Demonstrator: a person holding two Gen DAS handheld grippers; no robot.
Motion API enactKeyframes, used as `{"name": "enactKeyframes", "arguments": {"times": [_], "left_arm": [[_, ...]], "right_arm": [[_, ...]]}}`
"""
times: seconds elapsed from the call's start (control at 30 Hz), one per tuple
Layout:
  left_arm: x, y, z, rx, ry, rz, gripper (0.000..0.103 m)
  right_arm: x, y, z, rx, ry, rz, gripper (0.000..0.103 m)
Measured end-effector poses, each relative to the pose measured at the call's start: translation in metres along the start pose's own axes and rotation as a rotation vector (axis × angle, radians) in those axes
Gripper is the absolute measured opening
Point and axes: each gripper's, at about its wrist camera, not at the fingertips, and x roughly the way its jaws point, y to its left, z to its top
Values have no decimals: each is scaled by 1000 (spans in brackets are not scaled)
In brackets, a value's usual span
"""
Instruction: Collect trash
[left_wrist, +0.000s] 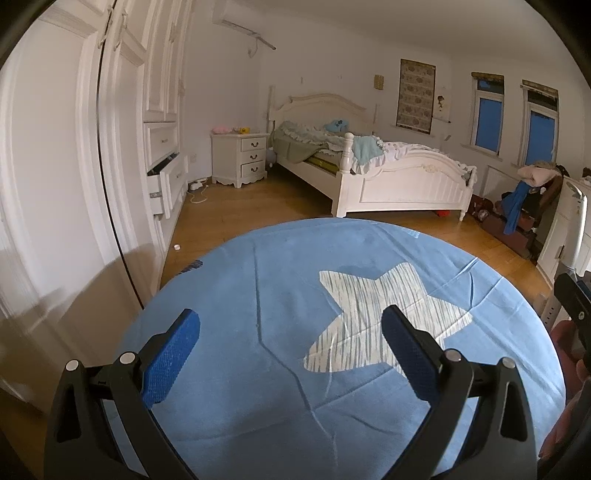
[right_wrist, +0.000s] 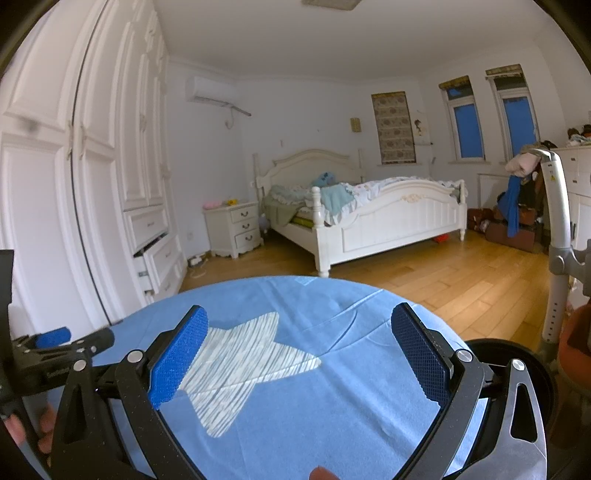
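My left gripper hangs open over a round table covered by a blue cloth with a white star; nothing is between its blue pads. My right gripper is open too, above the same blue cloth and star, and it holds nothing. No trash shows on the cloth. A small white scrap lies on the wooden floor past the table's left edge, near a dark blue item. A black round container sits low beside the table's right edge.
White wardrobe with an open drawer runs along the left. White bed and nightstand stand at the back. Clothes pile and a grey chair frame are on the right. A hand shows at lower left.
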Motion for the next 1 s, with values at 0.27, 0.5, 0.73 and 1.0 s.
{"name": "enactKeyframes", "arguments": {"times": [0.27,0.5,0.73,1.0], "left_arm": [[2,2,0,-1,-1,-2,98],[2,3,0,3,1,-4,98],[2,3,0,-2,0,-7,98],[-2,7,0,-10,-29,-40,98]], "right_arm": [[0,0,0,1,0,0,98],[0,0,1,0,0,0,98],[0,-1,0,0,0,0,98],[0,-1,1,1,0,1,98]]}}
